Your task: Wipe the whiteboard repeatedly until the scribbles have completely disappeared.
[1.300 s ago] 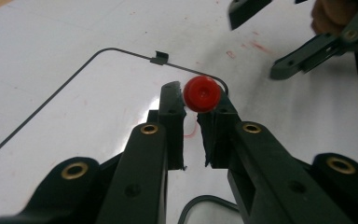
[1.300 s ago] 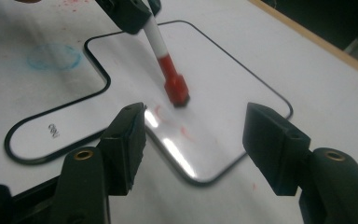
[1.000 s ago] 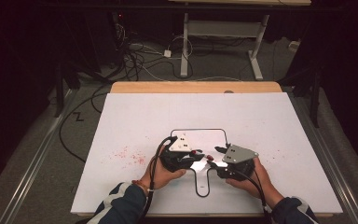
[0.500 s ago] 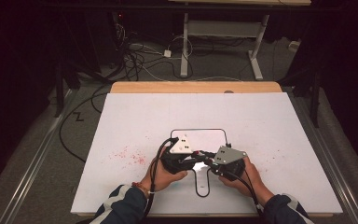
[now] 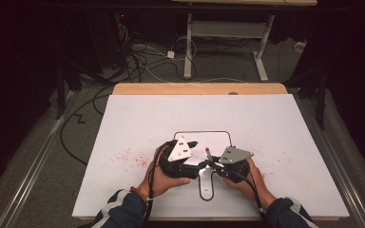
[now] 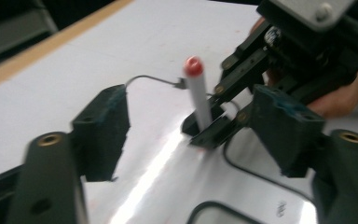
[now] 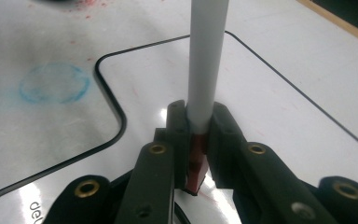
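Two black hand-held grippers, left gripper (image 5: 197, 145) and right gripper (image 5: 208, 162) each topped by a grey three-cornered plate with dark screws, brass-ringed holes in black jaw arms, black trailing cables, dark blue sleeves with white stripes, reddish band at left wrist

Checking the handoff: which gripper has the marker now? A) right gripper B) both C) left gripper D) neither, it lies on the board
A: the right gripper has its jaws shut on the lower end of the upright marker, while the left gripper has its jaws spread, with the marker standing apart from them.
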`<state>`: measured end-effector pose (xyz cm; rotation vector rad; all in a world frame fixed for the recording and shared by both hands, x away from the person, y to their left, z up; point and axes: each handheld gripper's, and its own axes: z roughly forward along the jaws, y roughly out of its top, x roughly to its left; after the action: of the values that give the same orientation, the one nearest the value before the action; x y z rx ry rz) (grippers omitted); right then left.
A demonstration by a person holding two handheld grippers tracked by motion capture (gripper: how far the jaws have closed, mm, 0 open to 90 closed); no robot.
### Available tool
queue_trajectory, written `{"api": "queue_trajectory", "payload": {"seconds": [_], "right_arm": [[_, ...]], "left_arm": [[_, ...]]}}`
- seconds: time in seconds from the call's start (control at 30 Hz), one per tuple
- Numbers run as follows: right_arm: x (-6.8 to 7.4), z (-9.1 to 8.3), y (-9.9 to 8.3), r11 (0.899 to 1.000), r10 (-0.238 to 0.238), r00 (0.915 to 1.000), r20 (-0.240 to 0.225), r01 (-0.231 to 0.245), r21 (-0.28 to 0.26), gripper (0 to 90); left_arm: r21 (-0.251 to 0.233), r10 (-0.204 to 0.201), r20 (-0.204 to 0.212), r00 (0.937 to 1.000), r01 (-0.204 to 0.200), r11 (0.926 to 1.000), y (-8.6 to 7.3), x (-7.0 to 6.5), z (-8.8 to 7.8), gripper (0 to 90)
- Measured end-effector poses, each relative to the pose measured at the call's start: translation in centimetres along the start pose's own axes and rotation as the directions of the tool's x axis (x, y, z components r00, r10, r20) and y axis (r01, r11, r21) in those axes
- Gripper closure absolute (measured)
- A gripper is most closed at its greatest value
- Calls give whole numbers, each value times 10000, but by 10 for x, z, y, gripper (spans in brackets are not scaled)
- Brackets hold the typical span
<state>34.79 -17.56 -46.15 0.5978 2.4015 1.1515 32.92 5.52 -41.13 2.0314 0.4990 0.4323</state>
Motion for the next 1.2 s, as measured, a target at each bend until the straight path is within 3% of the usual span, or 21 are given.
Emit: {"api": "queue_trajectory", "payload": {"seconds": [0.03,0.2,0.3,0.4,0.47,0.5,0.57,0.67,0.8,0.87,0.93,1.0,1.1,1.2], "right_arm": [[-2,0,-2,9997,230,9997,-20,-230,-24,812],[-11,0,-13,9983,487,9988,-12,-487,-312,812],[-15,-4,-17,9996,192,9991,386,-184,-212,813],[-25,-10,-22,9994,346,9972,662,-341,-92,813],[-30,-14,-25,9996,279,9923,1209,-284,27,813],[-33,-15,-27,9991,420,9912,1252,-420,-22,814],[-37,-15,-29,9957,917,9892,1140,-894,-249,814],[-30,-10,-26,9941,1031,9912,835,-998,-426,814],[-8,0,-17,9968,619,9975,352,-600,-535,814],[-1,-1,-14,9991,209,9986,485,-190,-388,814],[-2,-5,-15,9999,57,9968,802,-46,-140,815],[-9,-11,-22,10000,0,9899,1418,6,-38,814],[-17,-15,-26,9992,390,9882,1482,-383,-81,815],[-11,-8,-21,9991,408,9894,1397,-388,-173,815]], "left_arm": [[5,102,-187,9998,-102,9999,-3,1,-5,237],[131,443,-1094,9930,-432,9990,-27,7,-33,217],[472,109,-1727,9849,-28,9989,-47,14,-47,218],[855,-46,-2039,9790,225,9961,-66,20,-60,217],[1010,-257,-2089,9776,477,9937,-76,22,-66,217],[1022,-440,-2087,9770,665,9925,-80,22,-69,217],[1117,-617,-2095,9759,866,9900,-87,22,-72,217],[1002,-867,-1985,9762,1082,9891,-91,22,-77,217],[1067,-788,-1962,9774,1011,9891,-91,21,-75,217],[1110,-695,-1918,9790,920,9896,-91,20,-74,217],[1143,-686,-1870,9800,911,9893,-91,20,-74,217],[1132,-664,-1851,9805,884,9896,-90,20,-75,217],[1116,-659,-1836,9808,874,9899,-90,20,-74,217],[1116,-724,-1747,9820,928,9894,-89,21,-72,217]]}}
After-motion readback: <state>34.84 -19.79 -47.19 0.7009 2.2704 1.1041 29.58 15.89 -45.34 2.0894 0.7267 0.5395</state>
